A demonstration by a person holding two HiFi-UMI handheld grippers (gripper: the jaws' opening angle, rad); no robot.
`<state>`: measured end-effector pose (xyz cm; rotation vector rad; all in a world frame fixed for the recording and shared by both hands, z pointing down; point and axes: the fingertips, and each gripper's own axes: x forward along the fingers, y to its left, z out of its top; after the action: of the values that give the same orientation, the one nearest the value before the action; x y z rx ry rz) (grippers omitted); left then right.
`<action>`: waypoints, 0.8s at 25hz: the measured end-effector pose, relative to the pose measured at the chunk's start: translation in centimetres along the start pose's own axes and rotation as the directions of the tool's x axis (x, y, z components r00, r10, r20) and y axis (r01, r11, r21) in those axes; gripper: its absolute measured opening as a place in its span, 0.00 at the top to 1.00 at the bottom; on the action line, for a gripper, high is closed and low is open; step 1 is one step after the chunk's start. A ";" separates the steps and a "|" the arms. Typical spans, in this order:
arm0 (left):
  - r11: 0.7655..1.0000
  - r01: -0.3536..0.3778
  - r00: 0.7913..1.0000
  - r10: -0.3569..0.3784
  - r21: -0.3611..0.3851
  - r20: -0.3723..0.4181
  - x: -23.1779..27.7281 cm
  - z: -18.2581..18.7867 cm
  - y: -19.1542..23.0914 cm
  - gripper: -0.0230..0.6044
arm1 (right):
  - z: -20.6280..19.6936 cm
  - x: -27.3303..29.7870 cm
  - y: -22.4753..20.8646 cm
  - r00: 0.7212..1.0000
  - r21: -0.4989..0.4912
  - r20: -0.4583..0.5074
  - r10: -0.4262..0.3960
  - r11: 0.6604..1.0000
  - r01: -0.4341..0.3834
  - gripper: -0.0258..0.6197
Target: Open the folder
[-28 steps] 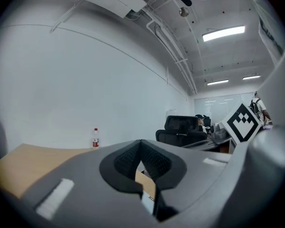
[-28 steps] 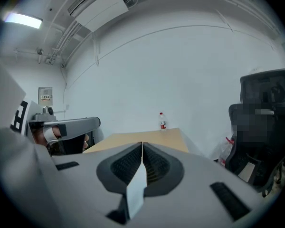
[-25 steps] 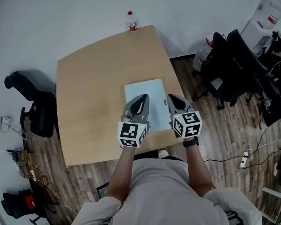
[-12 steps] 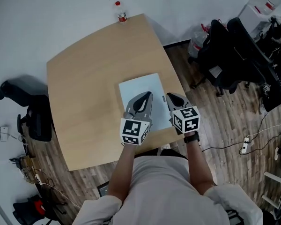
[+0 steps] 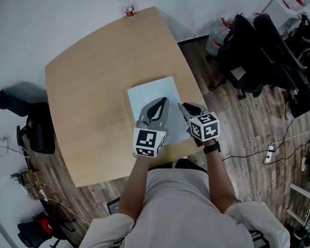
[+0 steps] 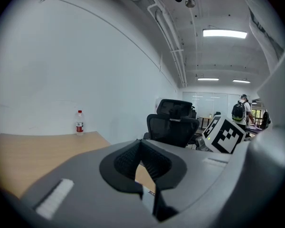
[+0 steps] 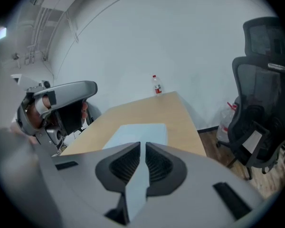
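Now both grippers are over the near part of the table (image 5: 88, 81), where the folder (image 5: 149, 94) lies flat and closed. The left gripper (image 5: 164, 101) has its jaws together with nothing between them; the pale blue folder is under and in front of its tips. The right gripper (image 5: 182, 106) has its jaws together too, with only a thin slit between them, and they hold nothing. In the right gripper view the folder (image 7: 138, 131) lies ahead of the jaws and below them, and its right edge is almost in line with the tips. I cannot tell if either gripper touches the folder. Far beyond both jaws, a bottle (image 5: 126, 5) with a red cap stands at the far edge of the table. To the right of the right jaws stands a black office chair (image 7: 260, 103).
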<state>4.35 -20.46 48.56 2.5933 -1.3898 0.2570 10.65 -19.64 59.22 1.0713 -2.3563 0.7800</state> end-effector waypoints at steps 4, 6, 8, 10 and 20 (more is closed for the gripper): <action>1.000 -0.007 1.000 0.007 -0.019 -0.012 0.5 -0.6 0.6 0.95 | -1.2 1.1 -0.5 0.998 -0.006 -0.054 0.018 1.000 -0.018 0.94; 1.000 -0.009 1.000 0.009 -0.028 -0.018 0.7 -0.7 0.8 0.95 | -1.6 1.7 -0.7 0.997 0.003 -0.069 0.035 0.999 -0.034 0.94; 0.999 -0.010 1.000 0.010 -0.032 -0.025 0.9 -0.9 0.9 0.95 | -2.0 2.2 -0.9 0.995 0.006 -0.085 0.049 0.999 -0.049 0.94; 0.999 -0.010 0.999 0.009 -0.033 -0.031 1.3 -1.2 1.0 0.95 | -2.5 2.7 -1.1 0.993 0.008 -0.103 0.057 0.998 -0.056 0.93; 0.997 -0.023 0.999 0.019 -0.073 -0.047 2.8 -2.9 1.8 0.95 | -4.6 4.5 -1.8 0.982 0.064 -0.162 0.101 0.994 -0.092 0.80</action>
<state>4.15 -22.98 52.18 2.4991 -1.3849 0.2622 10.02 -20.08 65.88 0.8827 -2.2711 0.9376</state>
